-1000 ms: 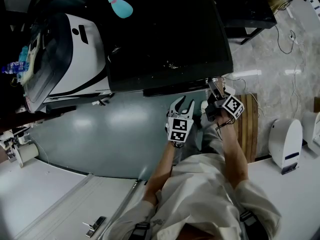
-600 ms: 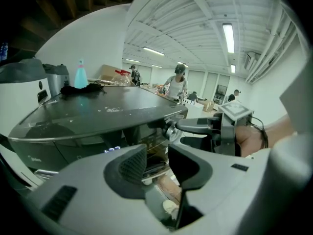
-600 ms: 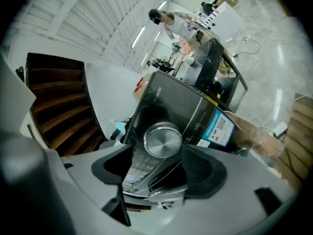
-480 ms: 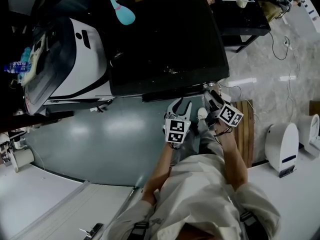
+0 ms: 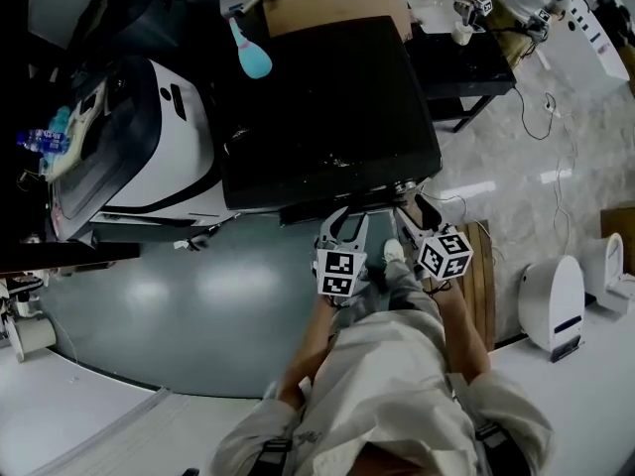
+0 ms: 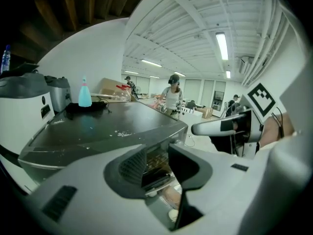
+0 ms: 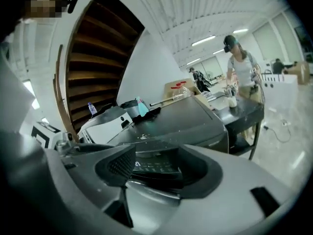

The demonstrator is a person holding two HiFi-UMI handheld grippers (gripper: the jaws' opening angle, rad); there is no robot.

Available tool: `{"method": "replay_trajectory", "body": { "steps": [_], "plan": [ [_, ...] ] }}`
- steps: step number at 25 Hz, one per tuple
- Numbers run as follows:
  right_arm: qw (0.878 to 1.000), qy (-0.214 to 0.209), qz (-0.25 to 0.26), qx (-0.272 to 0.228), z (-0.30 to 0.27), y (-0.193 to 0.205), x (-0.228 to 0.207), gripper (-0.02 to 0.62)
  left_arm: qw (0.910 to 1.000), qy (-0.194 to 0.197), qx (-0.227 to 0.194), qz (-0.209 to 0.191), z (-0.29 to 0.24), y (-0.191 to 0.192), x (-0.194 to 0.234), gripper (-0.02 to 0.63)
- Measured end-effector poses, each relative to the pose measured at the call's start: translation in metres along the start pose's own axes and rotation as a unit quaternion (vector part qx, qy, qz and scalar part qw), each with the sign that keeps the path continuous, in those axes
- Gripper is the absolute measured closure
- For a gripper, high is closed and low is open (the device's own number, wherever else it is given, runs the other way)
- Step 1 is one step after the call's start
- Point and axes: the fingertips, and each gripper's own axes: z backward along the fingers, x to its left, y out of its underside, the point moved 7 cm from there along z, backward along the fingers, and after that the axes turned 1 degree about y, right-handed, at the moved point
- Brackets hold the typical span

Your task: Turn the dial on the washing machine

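Note:
The black washing machine [image 5: 327, 117] fills the middle of the head view. Its control panel [image 5: 342, 198] runs along the front edge; I cannot pick out the dial. My left gripper [image 5: 347, 218] hangs just before that edge, open, the panel [image 6: 156, 168] showing through its gap. To its right, my right gripper [image 5: 409, 206] sits at the machine's front right corner. Its jaws have just been closing, with nothing between them. The button panel [image 7: 154, 166] shows in the gap of my right gripper [image 7: 156, 173]. One right finger [image 6: 215, 127] shows in the left gripper view.
A white machine [image 5: 159, 127] stands left of the washer. A teal bottle [image 5: 248, 53] and a cardboard box [image 5: 332, 8] are at its back. A black table [image 5: 466, 53], a wooden pallet [image 5: 488, 276] and a white appliance [image 5: 554, 305] are on the right. A person [image 7: 239, 65] stands behind.
Both grippers have risen towards the washer's front edge. The right gripper has rolled over and its jaws have narrowed. The left gripper's jaws look less spread.

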Motion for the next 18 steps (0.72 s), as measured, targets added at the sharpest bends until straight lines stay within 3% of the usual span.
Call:
{"method": "replay_trajectory", "body": {
  "steps": [7, 18],
  "plan": [
    [0.996, 0.037, 0.086, -0.004, 0.025, -0.012, 0.034, 0.364, 0.9997, 0.012, -0.015, -0.014, 0.028, -0.008, 0.002, 0.462],
    [0.991, 0.070, 0.113, -0.014, 0.049, -0.013, 0.058, 0.368, 0.9987, 0.035, -0.028, -0.026, 0.050, -0.009, -0.006, 0.462]
  ]
}}
